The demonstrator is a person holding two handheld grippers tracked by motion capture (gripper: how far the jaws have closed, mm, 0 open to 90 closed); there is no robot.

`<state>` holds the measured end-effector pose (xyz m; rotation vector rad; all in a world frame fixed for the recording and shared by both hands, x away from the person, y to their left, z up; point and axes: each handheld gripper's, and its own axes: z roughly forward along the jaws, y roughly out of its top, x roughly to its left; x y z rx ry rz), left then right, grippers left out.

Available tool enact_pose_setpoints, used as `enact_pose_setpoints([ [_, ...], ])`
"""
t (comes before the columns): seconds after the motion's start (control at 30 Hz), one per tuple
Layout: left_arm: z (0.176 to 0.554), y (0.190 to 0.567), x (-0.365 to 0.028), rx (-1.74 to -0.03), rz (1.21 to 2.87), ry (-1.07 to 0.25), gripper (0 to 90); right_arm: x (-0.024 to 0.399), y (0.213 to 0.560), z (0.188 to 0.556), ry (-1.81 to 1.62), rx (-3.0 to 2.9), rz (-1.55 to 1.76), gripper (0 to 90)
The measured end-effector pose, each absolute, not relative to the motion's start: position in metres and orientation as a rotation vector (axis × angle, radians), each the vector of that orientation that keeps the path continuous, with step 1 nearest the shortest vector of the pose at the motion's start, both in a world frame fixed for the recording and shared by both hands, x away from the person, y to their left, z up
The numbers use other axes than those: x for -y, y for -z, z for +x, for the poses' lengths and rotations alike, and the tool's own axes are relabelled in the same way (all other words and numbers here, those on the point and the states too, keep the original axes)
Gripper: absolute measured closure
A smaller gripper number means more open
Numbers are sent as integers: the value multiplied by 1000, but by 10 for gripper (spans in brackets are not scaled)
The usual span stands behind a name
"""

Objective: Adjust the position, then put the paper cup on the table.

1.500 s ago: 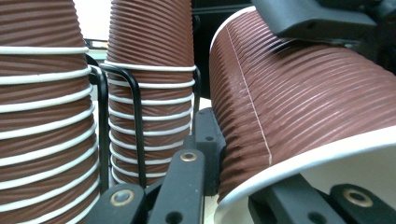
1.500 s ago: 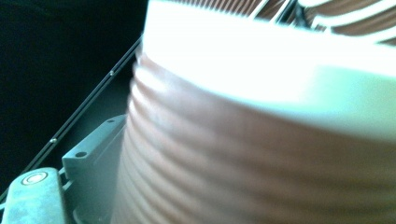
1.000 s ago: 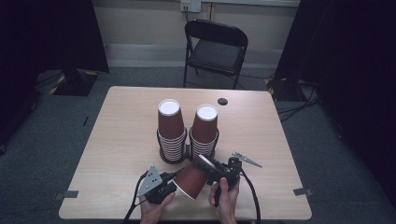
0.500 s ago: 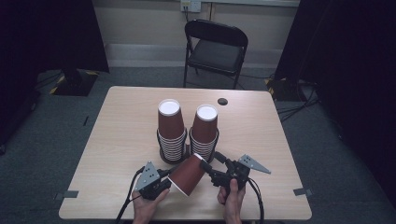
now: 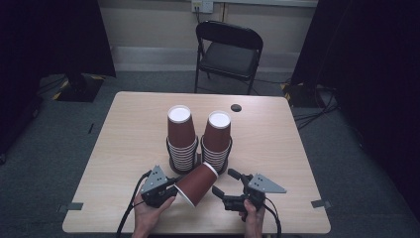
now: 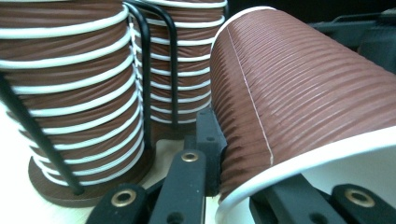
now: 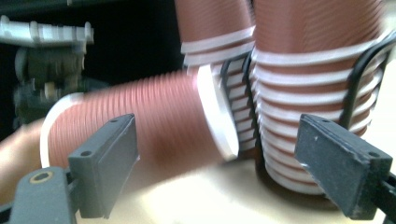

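Clenched on the rim of a tilted brown paper cup [image 5: 196, 183], the left gripper [image 5: 159, 186] has one jaw outside the wall and one inside the mouth. Beyond its jaws stand two cup stacks [image 5: 199, 141] in wire holders. Beside the cup, the right gripper [image 5: 225, 184] has its jaws spread, nothing between them.

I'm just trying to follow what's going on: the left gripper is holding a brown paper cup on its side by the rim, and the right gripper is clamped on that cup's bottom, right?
Not quite. The left gripper does hold the brown paper cup on its side by the rim, but the right gripper is open and grips nothing. The high view shows its jaws spread apart beside the cup.
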<state>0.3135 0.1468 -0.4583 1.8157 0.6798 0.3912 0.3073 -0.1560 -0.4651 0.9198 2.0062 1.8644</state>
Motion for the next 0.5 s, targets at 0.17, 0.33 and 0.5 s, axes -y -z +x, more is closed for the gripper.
enact_pose_setpoints([
  [0.17,317,453,-147,-682,1864,-374,862,153,469,304,-1792,-2059,865,140],
  [0.33,323,447,-148,-708,1903,-324,862,147,472,298,-1613,-2112,781,228],
  [0.5,326,444,-148,-713,1958,-286,862,139,475,296,-1465,-2165,719,230],
])
